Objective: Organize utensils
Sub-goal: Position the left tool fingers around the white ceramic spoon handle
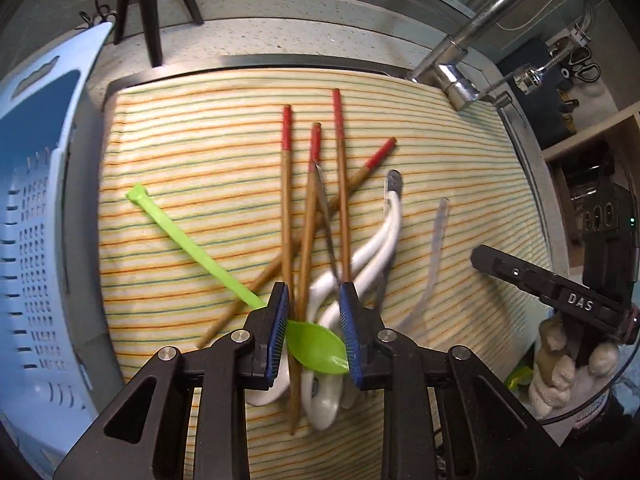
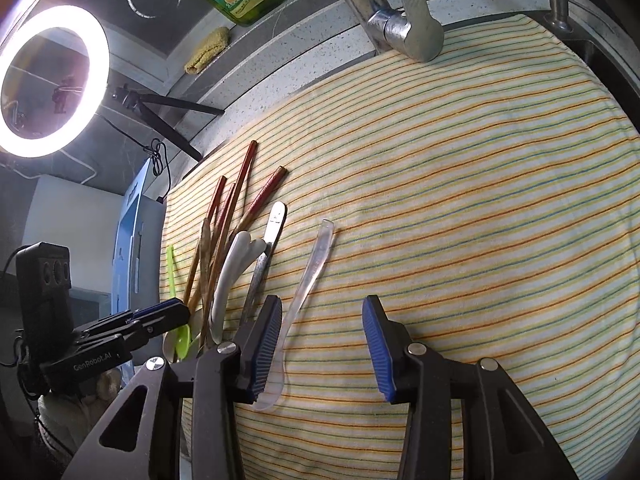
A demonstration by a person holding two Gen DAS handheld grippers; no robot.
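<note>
On the striped towel [image 1: 180, 140] lies a heap of utensils. My left gripper [image 1: 314, 320] stands over the heap's near end, its blue pads pressing on the bowl of the green spoon [image 1: 316, 344]. Two red-tipped chopsticks [image 1: 286, 184] and the white spoon handles [image 1: 384, 240] also pass between the jaws. A metal spoon [image 1: 394, 180] and a clear spoon [image 2: 312, 276] lie to the right. My right gripper [image 2: 322, 348] hovers open above the towel, with the clear spoon's bowl under its left finger and nothing pinched. From the right wrist view the left gripper [image 2: 176, 310] shows side-on.
A pale blue perforated basket [image 1: 36, 200] stands at the towel's left edge. The faucet [image 1: 456, 80] reaches over the far right corner. Black tripod legs [image 1: 152, 20] and a ring light [image 2: 52, 80] stand behind on the counter. A gloved hand [image 1: 560, 360] holds the right gripper.
</note>
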